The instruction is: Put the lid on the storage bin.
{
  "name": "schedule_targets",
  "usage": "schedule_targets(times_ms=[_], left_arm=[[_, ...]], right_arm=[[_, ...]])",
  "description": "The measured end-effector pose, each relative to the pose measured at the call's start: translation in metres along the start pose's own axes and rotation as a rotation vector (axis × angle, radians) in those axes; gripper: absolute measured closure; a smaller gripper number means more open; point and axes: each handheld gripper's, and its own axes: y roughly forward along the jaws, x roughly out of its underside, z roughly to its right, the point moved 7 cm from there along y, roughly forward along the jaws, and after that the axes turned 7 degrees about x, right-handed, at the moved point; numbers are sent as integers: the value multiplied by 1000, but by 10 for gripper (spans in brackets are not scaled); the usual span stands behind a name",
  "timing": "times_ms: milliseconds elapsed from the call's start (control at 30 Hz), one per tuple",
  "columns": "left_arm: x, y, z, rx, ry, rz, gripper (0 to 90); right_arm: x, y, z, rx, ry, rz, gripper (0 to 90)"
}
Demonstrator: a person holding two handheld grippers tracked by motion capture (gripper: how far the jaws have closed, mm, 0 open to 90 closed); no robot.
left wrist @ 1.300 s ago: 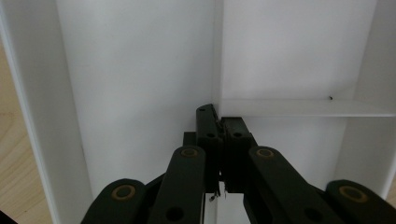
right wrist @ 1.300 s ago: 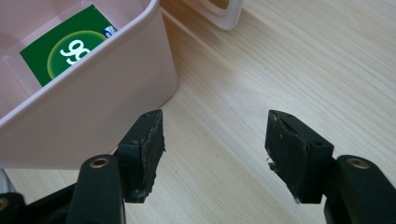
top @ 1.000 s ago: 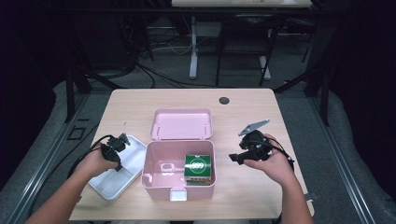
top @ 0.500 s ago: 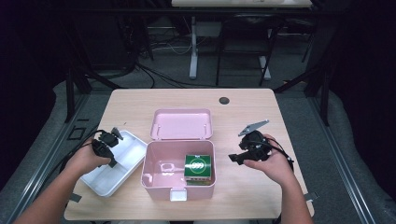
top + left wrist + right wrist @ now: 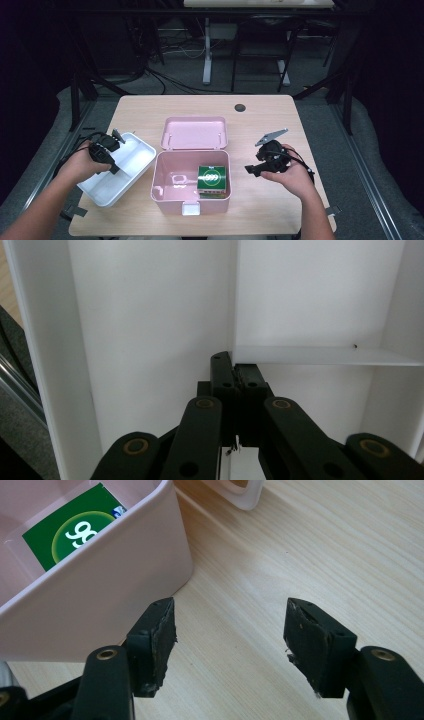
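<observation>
A green packet (image 5: 213,179) lying in the right part of the open pink box (image 5: 165,187) carries the only readable marking: white digits "999" inside a lighter green oval on its top face, seen from the high view. In the right gripper view the same green packet (image 5: 67,527) shows over the box's wall, where only "99" can be read, the rest being cut off by the rim.
</observation>
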Motion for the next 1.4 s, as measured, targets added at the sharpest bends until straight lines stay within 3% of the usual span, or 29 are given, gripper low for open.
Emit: schedule_targets(times_ms=[500,767,1167,1400], left_arm=[[-1,-41,8,-21,40,8,891],[-7,-56,18,-37,140,11,891],[-27,-61,47,-50,285,-5,891],[-39,-65,66,-21,352,-3,891]], right_arm=[[0,1,1,2,2,2,378],[1,1,1,8,3,-1,378],[1,3,1,0,4,0,378],[1,3,2,-1,5,1,378]])
